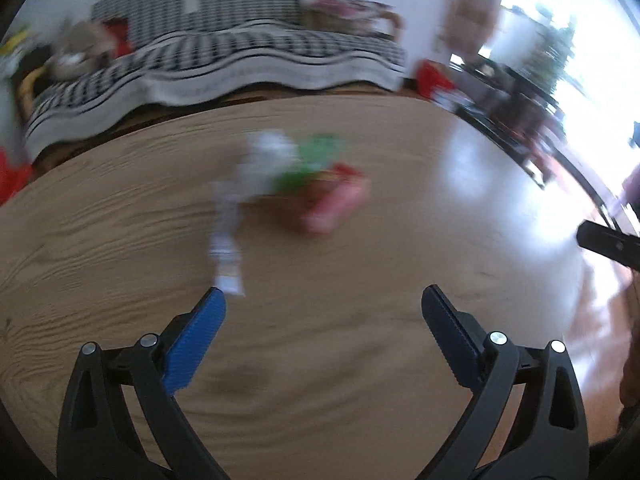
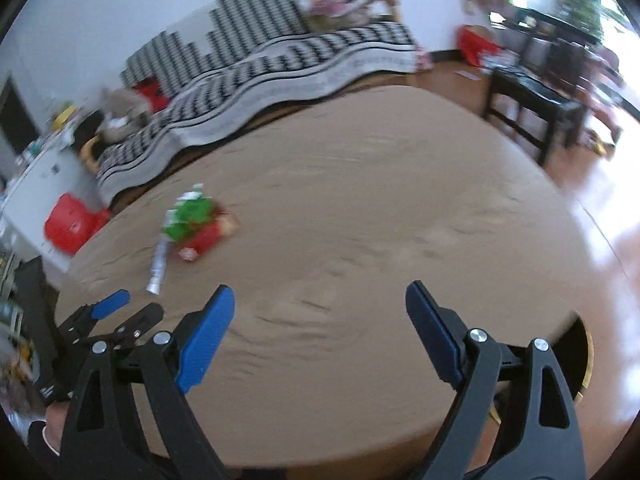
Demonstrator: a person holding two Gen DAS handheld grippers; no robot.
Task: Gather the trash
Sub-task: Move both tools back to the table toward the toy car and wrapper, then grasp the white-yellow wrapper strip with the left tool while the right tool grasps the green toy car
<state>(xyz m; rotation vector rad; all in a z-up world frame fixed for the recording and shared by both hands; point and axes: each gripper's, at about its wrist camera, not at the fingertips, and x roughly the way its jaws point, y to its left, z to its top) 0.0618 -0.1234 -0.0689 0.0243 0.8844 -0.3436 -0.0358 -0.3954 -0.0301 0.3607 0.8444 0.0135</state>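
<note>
1. Left wrist view: low over the near edge of the tabletop (image 1: 120,220), facing the far edge and the sofa (image 1: 256,48).
2. Right wrist view: further right, angled left.
3. Shared: the tabletop (image 2: 360,200), wrapper pile (image 1: 296,176) (image 2: 196,224), the sofa (image 2: 280,64).

A round wooden table (image 1: 120,240) with a light grain stood in the foreground. Behind it, a sofa draped in a black-and-white patterned cover (image 1: 256,48) stood against a white wall (image 2: 140,8). A red plastic bag (image 2: 70,224) sat on the floor near the sofa's left end, beside a white cabinet (image 2: 36,184). A dark wooden stool (image 2: 532,100) stood to the right on a glossy wooden floor (image 2: 608,240). Bright window light washed out the far right.
</note>
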